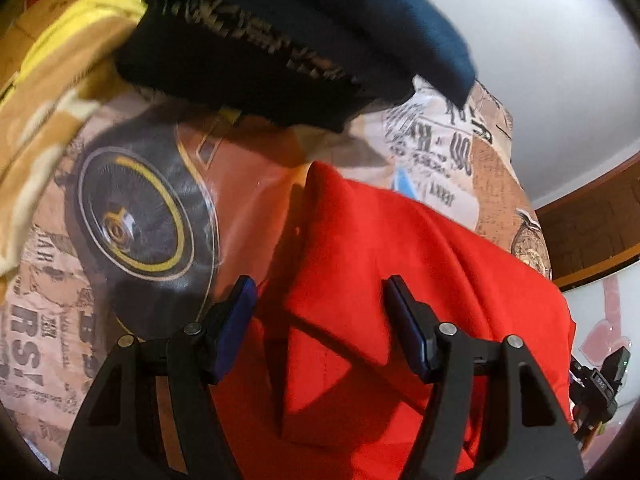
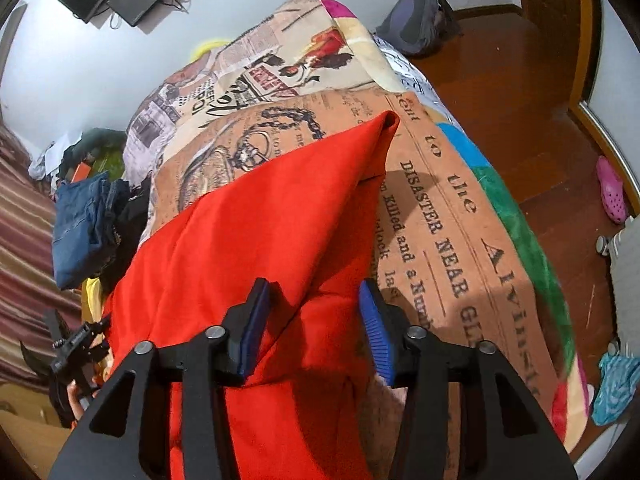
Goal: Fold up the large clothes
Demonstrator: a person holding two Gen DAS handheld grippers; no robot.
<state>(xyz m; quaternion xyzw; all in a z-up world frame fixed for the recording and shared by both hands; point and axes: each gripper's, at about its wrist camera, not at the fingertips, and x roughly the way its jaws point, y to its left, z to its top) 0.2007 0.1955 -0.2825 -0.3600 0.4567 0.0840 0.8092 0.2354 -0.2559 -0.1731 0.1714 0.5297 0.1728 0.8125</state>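
A large red garment lies partly folded on a bed with a newspaper-print blanket; it also shows in the right wrist view, one corner pointing away up the bed. My left gripper is open just above the red cloth, jaws wide apart over a folded edge. My right gripper is open above the garment's right edge, holding nothing. The left gripper shows at the left in the right wrist view.
A stack of folded dark clothes and a yellow cloth lie at the far end. Folded jeans sit left of the bed. Wooden floor with a pink shoe lies right of the bed.
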